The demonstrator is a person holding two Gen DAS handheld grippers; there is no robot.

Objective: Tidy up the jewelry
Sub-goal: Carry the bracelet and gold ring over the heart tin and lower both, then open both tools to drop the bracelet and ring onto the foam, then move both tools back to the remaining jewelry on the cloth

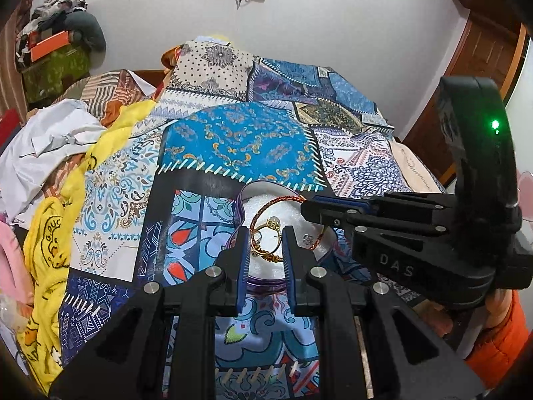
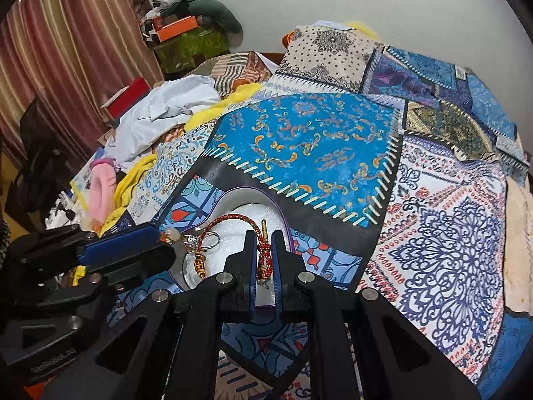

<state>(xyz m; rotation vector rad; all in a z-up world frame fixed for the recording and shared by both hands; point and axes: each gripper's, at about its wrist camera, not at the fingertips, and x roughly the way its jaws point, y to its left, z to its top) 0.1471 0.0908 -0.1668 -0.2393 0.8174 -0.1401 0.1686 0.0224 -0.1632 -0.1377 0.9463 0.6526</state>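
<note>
A white foam-lined jewelry box with a purple rim lies on the patchwork bedspread. It holds a red-and-gold braided bracelet, a gold ring with a pearl and a silver ring. My left gripper is open, its fingers either side of the gold ring. My right gripper is shut on the braided bracelet near its gold clasp, and it also shows in the left wrist view. The left gripper also shows in the right wrist view.
The patterned bedspread covers the bed. Yellow, white and pink clothes are heaped along the left side. A cluttered stand and striped curtain stand at the back left. A wooden door is at the right.
</note>
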